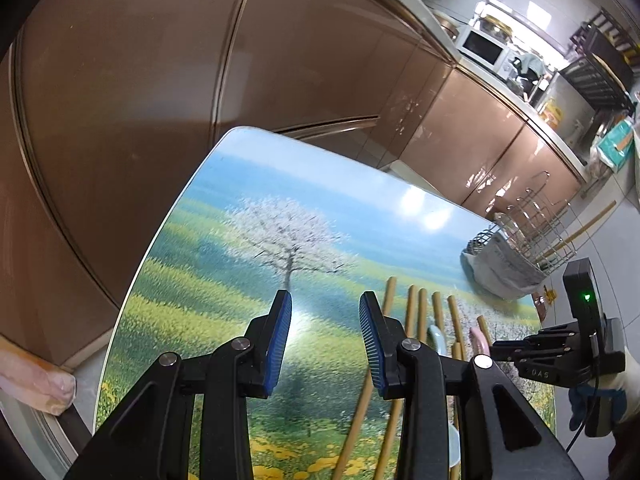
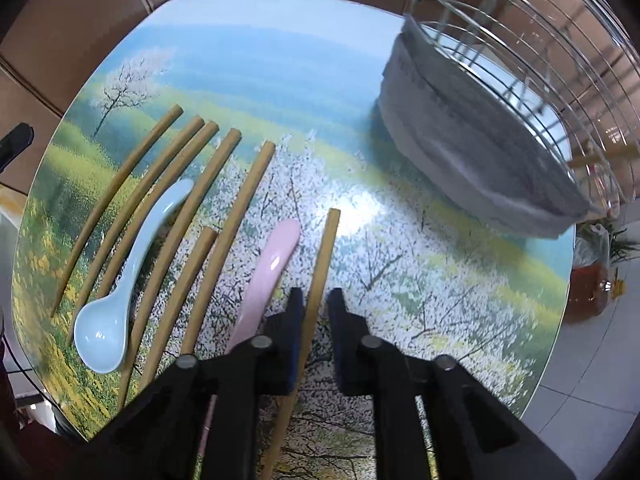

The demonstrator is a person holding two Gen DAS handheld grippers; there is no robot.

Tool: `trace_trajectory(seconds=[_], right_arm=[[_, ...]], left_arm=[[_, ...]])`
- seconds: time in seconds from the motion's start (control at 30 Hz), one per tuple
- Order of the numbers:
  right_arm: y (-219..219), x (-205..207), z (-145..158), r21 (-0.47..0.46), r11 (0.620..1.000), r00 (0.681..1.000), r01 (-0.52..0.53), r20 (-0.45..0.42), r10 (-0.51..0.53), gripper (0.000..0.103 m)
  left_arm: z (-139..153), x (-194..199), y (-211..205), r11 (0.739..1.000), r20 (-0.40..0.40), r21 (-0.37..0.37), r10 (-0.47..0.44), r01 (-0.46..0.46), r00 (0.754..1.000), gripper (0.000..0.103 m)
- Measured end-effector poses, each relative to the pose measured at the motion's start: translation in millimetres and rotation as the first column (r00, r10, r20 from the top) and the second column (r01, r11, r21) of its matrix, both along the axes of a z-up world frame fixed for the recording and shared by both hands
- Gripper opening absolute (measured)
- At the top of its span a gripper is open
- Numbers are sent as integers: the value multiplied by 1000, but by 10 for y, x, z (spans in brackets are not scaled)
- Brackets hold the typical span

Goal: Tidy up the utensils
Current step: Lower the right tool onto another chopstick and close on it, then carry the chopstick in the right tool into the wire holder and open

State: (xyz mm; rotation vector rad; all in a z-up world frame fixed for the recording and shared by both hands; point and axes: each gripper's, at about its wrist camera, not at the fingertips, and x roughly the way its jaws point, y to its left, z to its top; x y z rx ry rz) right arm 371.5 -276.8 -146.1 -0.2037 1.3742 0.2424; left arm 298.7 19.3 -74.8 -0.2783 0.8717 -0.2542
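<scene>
1. Seven chopsticks lie in a loose fan on the worktop point(image 2: 248, 40), with a blue spoon point(image 2: 120, 296) and a pink spoon point(image 2: 272, 264) among them.
2. My right gripper point(image 2: 316, 304) is low over the rightmost chopstick point(image 2: 322, 264). Its jaws stand apart, one on each side of the shaft, and are not yet closed on it.
3. My left gripper point(image 1: 325, 320) is also apart and holds nothing. It hangs over bare worktop, left of the fan.
4. The rack point(image 2: 500, 80), a wire basket with a grey liner, stands at the far right corner of the worktop. One chopstick appears to rest in it already.
5. Handling, as judged: the chopstick is light, stiff and thin, and could roll or swing in the jaws. I would grip it near mid-shaft, square across the pads.
6. The spoons look glazed ceramic: slippery and breakable. I would take each by the handle, not the bowl.
7. The pink spoon lies just beside my target on the left, so my left pad has little room. The right side is open.
8. The path to the rack is free of objects. The worktop edge lies near on the right, so a dropped chopstick could fall to the floor.
</scene>
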Motion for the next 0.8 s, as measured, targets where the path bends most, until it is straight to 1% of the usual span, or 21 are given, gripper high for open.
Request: trace_trajectory(seconds=[0.13,0.2,0.3,0.43,0.5,0.63,0.8], right_arm=[[57,24,19,-10,1000,1000,-1,5,1,6],[18,-30,28,8,1000,1000,16,20,-16,6],[-86,-192,141,47,999,998,27,62,-30,6],[-232,-454,398,103,993,986,51,153,-67,6],[-326,-599,558,130,989,975,67,203,-92,6],[-538,-880,885,186,978,942,97,299,-150,6],[-774,-1130,1308,246,963,890,110,408,-206,6]], left_arm=[[-37,-37,91,1000,-15,-3,19,-19,1000,35],[-25,-68,139,1000,-15,0,27,-27,1000,35],[11,-99,191,999,-10,4,37,-37,999,35],[43,-143,221,999,-3,3,41,-41,999,35],[79,-184,211,999,3,4,40,-40,999,35],[180,-307,160,999,24,11,31,-31,999,35],[307,-460,130,999,48,20,29,-30,998,35]])
